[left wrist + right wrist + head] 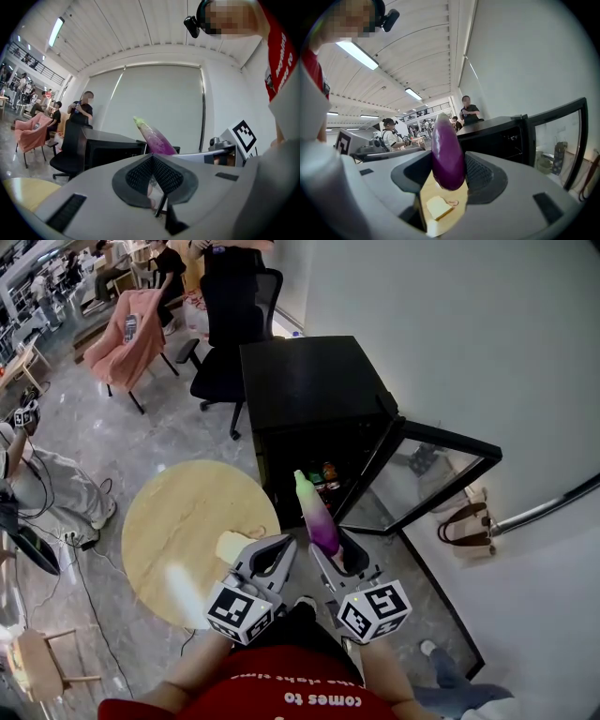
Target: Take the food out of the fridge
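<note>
Purple eggplant [447, 150] pinched in right gripper [449, 161], left gripper [151, 158] closed, empty; I'd lay it flat, clear of the table [178, 512] edge.

The fridge [309, 390] stands open — door [433, 476] swung aside, bottles [324, 476] within.

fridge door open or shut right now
Open. The glass door stands swung out to the side of the black fridge, and a few items show on a shelf inside.
</note>
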Motion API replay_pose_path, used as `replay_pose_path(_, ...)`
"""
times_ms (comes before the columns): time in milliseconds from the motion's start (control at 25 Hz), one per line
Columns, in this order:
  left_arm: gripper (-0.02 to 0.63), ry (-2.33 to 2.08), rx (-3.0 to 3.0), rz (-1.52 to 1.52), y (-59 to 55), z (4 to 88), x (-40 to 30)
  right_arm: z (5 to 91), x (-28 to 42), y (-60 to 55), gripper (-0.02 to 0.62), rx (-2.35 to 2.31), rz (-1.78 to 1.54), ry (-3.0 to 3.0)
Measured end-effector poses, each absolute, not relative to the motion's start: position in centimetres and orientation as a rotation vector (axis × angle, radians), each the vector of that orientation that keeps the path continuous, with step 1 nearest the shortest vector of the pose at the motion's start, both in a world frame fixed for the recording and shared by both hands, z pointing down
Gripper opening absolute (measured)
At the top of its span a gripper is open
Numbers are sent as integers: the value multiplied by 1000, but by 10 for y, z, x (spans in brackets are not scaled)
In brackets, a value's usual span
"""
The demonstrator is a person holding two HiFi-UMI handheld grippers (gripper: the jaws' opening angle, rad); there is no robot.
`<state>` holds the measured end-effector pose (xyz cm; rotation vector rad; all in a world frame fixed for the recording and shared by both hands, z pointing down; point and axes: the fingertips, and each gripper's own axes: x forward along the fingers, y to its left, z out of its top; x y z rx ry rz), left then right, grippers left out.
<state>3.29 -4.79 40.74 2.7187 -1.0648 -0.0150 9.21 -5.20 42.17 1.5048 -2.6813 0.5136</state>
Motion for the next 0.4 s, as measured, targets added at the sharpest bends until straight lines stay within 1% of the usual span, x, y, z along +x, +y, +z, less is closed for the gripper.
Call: replay_pose_path(400, 6, -1056, 2728, -16, -44, 406, 32, 415, 92, -45, 221, 1503, 418, -2654)
